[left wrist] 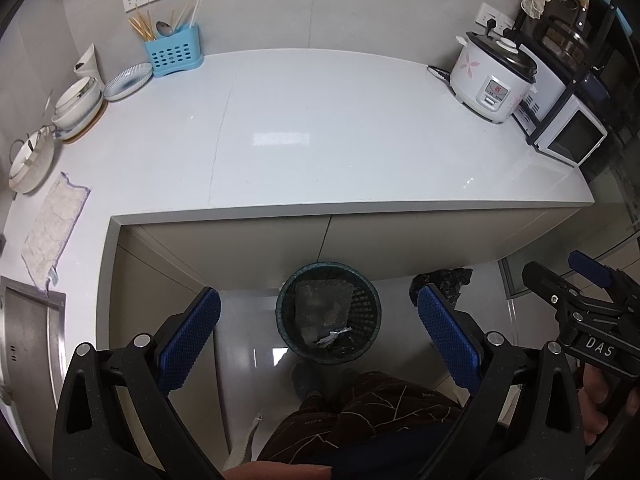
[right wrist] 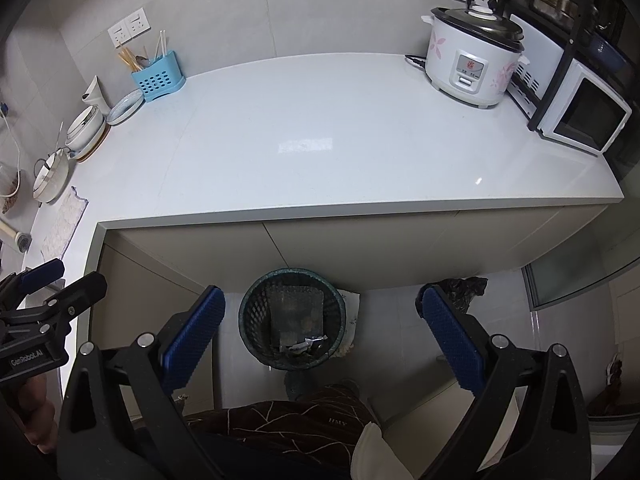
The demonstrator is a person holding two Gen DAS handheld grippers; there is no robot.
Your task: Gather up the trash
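A dark mesh waste basket (left wrist: 328, 314) (right wrist: 293, 318) stands on the floor below the counter's front edge, with crumpled scraps (left wrist: 332, 336) (right wrist: 304, 345) lying inside it. My left gripper (left wrist: 318, 320) hangs open above the basket, nothing between its blue pads. My right gripper (right wrist: 320, 320) is open too, held at about the same height beside it; its side shows at the right of the left wrist view (left wrist: 588, 304). The white countertop (left wrist: 320, 132) (right wrist: 320, 136) shows no loose trash.
A rice cooker (right wrist: 472, 64) and a white microwave (right wrist: 580, 120) stand at the right. A blue utensil holder (right wrist: 158, 76), bowls (right wrist: 84, 128) and a cloth (left wrist: 54, 228) line the left side, near a steel sink (left wrist: 28, 328). A black bag (right wrist: 460, 288) lies beside the basket. A person's patterned trousers (left wrist: 360, 412) fill the bottom.
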